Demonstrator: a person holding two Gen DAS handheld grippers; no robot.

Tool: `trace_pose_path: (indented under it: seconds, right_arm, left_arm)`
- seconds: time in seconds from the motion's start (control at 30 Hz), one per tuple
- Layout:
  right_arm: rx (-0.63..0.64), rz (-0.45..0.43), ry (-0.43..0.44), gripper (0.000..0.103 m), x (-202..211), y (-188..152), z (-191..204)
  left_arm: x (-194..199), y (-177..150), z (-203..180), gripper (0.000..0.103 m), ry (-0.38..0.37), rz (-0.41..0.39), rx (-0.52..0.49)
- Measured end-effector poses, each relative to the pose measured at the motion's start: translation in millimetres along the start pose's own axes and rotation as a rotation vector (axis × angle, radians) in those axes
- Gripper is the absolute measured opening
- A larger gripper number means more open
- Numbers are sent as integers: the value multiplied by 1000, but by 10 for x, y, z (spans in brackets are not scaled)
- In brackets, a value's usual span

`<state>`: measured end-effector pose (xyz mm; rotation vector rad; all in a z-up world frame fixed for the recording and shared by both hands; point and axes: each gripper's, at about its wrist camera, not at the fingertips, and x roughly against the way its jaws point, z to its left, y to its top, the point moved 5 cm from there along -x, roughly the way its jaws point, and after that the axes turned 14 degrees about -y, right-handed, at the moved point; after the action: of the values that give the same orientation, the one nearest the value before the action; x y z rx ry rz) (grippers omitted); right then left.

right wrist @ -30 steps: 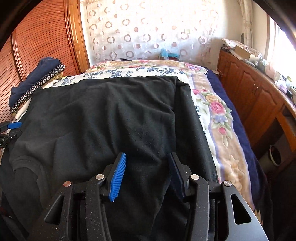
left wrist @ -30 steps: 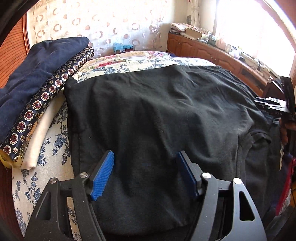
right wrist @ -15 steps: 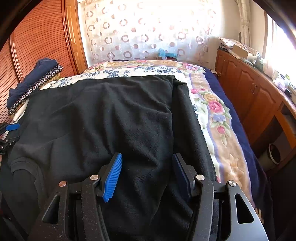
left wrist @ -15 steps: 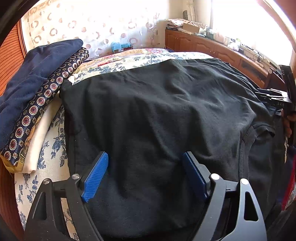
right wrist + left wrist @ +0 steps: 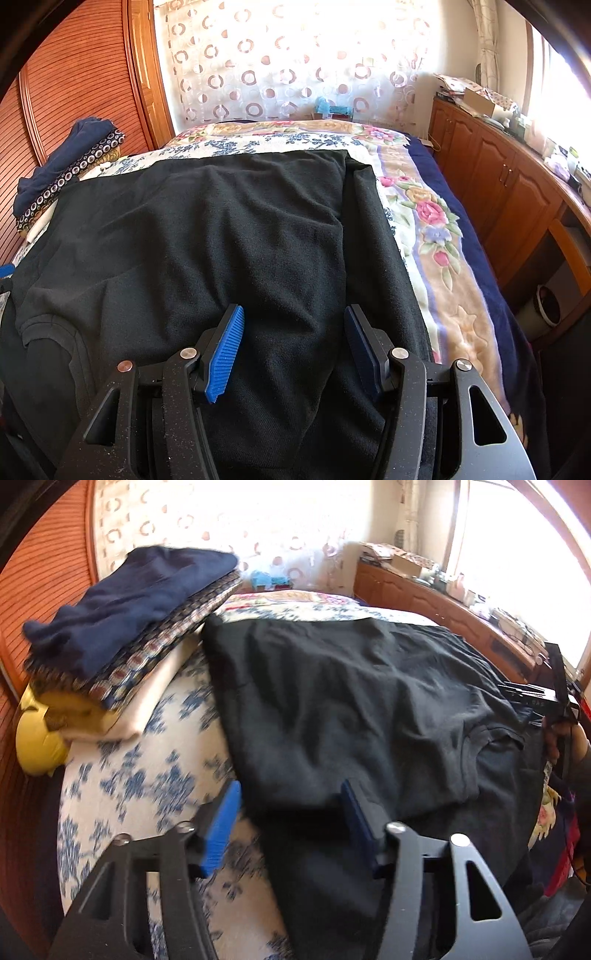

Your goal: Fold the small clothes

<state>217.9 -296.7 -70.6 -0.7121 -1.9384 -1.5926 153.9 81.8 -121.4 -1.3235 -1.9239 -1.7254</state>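
Note:
A black T-shirt [image 5: 343,709] lies spread over the bed, its collar toward the near edge; it also shows in the right wrist view [image 5: 221,240]. My left gripper [image 5: 290,816] is open and empty, above the shirt's near left edge where it meets the floral sheet. My right gripper [image 5: 293,339] is open and empty, low over the shirt's right half near a lengthwise fold. The right gripper also shows at the right edge of the left wrist view [image 5: 532,698], held by a hand.
A stack of folded clothes [image 5: 125,627] with a navy piece on top sits at the bed's left side on a yellow cushion [image 5: 37,738]. The floral bedspread [image 5: 436,236] is bare to the right. A wooden cabinet [image 5: 509,192] runs along the right wall.
My left gripper has swung left and back, so its left finger is now over the floral sheet. My right gripper has drawn back slightly. Both stay open.

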Motion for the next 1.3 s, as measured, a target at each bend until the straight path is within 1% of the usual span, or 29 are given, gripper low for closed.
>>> trace_pose_path:
  seconds: [0.03,0.17,0.3,0.33,0.4,0.47,0.83,0.87,0.93,0.97,1.0,1.03,1.1,1.13,1.17,1.23,1.3]
  right_arm:
    - [1,0,0,58,-1,0,-2]
    - [1,0,-1,58,-2,0,-4]
    - [1,0,0,58,-2,-1,-3]
    - [1,0,0,58,-3,0,-6]
    - [1,0,0,58,-5,0,-7]
    - [1,0,0,58,-5,0,-7]
    - [-6,4,8,58,2,-3,-16]
    - [-16,17,32,58,23,-5,-29]
    - [-125,24,148,58,135,-4,-139]
    - [-122,2,134,58,215,0,-174]
    - [-96,-22,101,58,290,0,-197]
    - [-94,-33,97,58,345,-6,-233]
    - [-116,-22,118,58,395,-36,-314]
    - [-112,-18,108,58,405,-52,-344]
    - [-103,-17,93,58,410,-71,-369]
    - [-105,-8,90,58,393,-106,-401]
    - [-109,4,95,58,362,-144,-404]
  left_arm:
    - [-2,-22,27,47,-3,1,9]
    - [-23,-37,92,45,-9,-12,37]
    - [-33,2,46,32,-20,-32,27]
    - [-41,5,46,25,-19,-33,27]
    - [-47,17,72,19,1,-48,41]
    - [-64,8,79,18,-10,-44,50]
    - [-102,5,59,18,9,-27,34]
    - [-102,6,60,18,11,-26,34]
    - [-108,-2,54,18,15,-21,28]
    - [-111,-1,49,18,16,-17,24]
    - [-113,-1,47,18,17,-17,24]
    - [-114,-1,45,19,17,-18,24]
    - [-117,-3,44,18,12,-25,29]
    - [-114,-5,45,18,11,-28,30]
    - [-112,-8,44,16,13,-31,30]
    - [-91,-8,34,10,17,-42,27]
    - [-55,5,-14,9,16,-54,11]
